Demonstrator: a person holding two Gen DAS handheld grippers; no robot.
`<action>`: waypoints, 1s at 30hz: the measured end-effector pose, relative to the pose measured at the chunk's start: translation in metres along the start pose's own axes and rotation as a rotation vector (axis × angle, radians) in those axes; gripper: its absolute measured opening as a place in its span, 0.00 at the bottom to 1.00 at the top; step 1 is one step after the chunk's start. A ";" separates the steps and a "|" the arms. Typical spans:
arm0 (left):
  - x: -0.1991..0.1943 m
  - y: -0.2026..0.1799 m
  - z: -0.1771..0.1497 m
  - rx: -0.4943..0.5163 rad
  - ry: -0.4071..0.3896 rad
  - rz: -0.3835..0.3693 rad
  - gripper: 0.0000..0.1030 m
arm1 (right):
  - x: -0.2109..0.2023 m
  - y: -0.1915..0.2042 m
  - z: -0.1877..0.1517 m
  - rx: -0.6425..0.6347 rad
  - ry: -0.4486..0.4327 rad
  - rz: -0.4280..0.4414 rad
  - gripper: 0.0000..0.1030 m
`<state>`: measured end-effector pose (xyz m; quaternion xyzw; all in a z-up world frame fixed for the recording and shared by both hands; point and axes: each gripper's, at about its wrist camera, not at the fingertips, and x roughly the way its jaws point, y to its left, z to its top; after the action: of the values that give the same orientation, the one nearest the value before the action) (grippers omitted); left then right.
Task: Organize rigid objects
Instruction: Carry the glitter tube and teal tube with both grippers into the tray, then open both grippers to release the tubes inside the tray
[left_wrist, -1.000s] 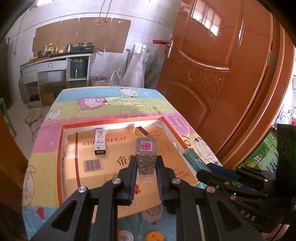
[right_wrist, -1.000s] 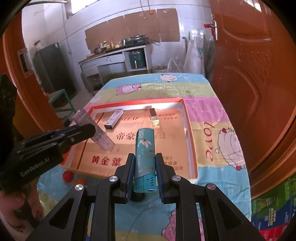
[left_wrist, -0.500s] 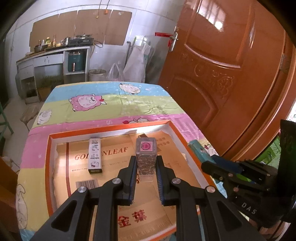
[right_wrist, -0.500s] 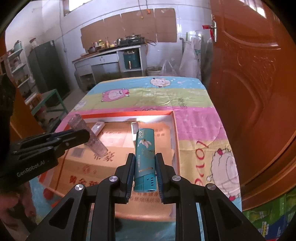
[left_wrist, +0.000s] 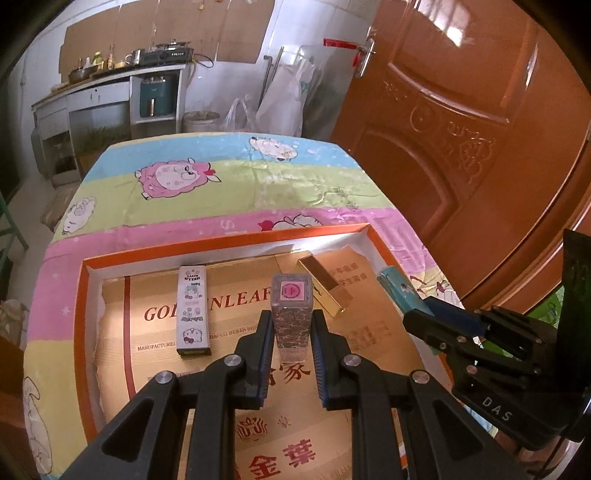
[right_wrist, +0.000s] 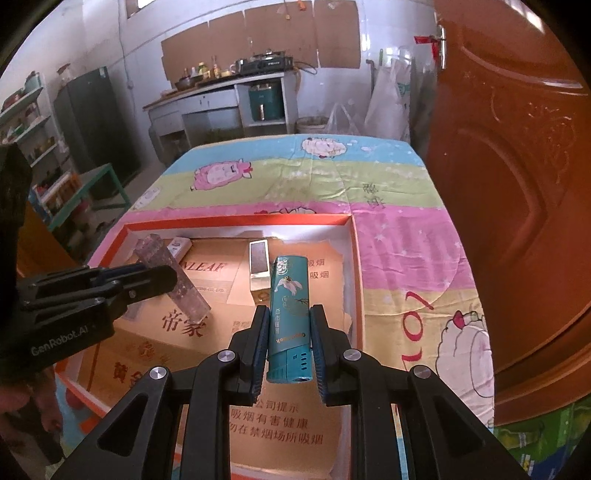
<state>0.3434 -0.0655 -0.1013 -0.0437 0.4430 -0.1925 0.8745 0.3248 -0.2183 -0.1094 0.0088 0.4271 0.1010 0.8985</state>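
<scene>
My left gripper (left_wrist: 290, 334) clamps a clear glittered block (left_wrist: 290, 314) between its pads, long axis pointing away, pink-labelled end farthest. My right gripper (right_wrist: 289, 334) pinches a teal lighter (right_wrist: 289, 314) likewise, base nearest. Both hang at frame centre over the orange-rimmed tray (left_wrist: 221, 242).

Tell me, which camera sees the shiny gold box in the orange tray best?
The left wrist view: the shiny gold rectangular box lies in full sight in the orange-rimmed tray. In the right wrist view the teal lighter covers part of it.
</scene>
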 end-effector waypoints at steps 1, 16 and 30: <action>0.001 0.000 0.003 0.002 0.004 0.002 0.19 | 0.002 0.000 0.001 0.000 0.005 0.002 0.22; 0.052 0.005 0.030 -0.013 0.141 -0.015 0.19 | 0.043 -0.006 0.017 -0.016 0.044 0.000 0.22; 0.058 0.011 0.025 -0.017 0.128 0.002 0.20 | 0.061 -0.003 0.020 -0.032 0.075 -0.008 0.22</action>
<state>0.3976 -0.0796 -0.1331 -0.0383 0.4995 -0.1902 0.8443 0.3779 -0.2087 -0.1440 -0.0110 0.4588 0.1047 0.8823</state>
